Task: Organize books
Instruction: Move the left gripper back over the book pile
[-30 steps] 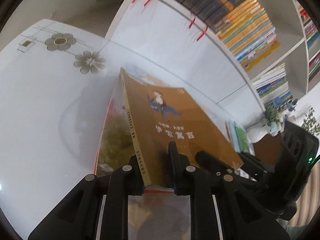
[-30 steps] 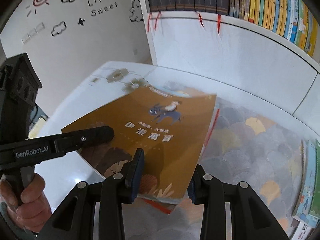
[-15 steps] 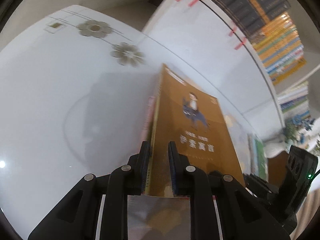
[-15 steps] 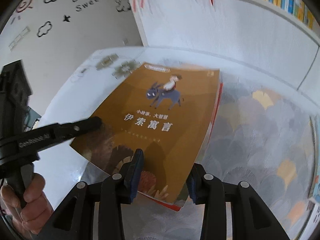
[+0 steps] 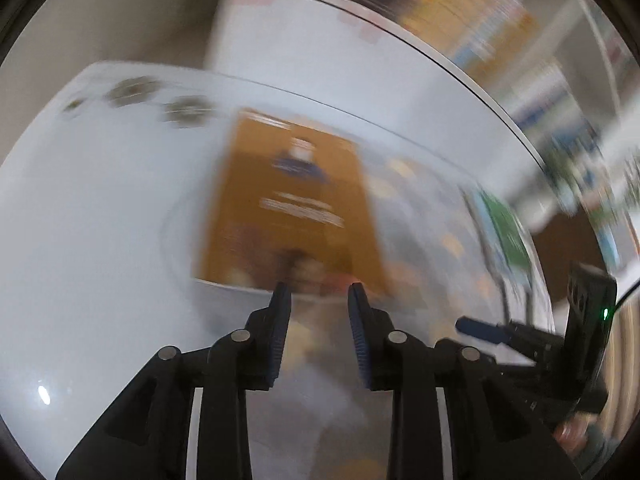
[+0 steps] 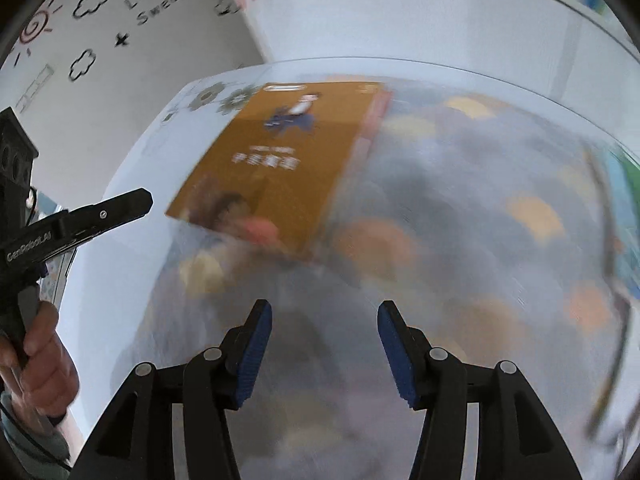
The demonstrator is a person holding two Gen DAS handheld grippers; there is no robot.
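The brown book [image 5: 288, 200] lies flat, cover up, on the white table [image 5: 88, 240], w/ its far end toward the flower decals [image 5: 160, 98] at the table's back edge. In the right wrist view the same book [image 6: 280, 160] sits w/ its right edge over a patterned cloth or mat [image 6: 460, 220] (grey w/ orange and cream patches, too blurred to read more), and a red strip shows along that edge, maybe a second book under it; can't tell.

Left gripper [image 5: 316, 300] hangs just short of the book's near edge, jaws apart and opening, nothing between the pads. No contact w/ the cover that I can see, though blur makes the gap hard to judge.

Right gripper [image 6: 324, 320] is over the mat, near side of the book, jaws wider than the left's and opening too, empty between them.

From the right wrist cam the left gripper's fingers [image 6: 120, 204] point at the book's left corner, close but apart, and a hand [image 6: 40, 352] grips its handle. Bookshelf [image 5: 460, 12] behind the table holds rows of books, all smeared. A few green-covered books [image 5: 504, 232] lie at the table's right side.
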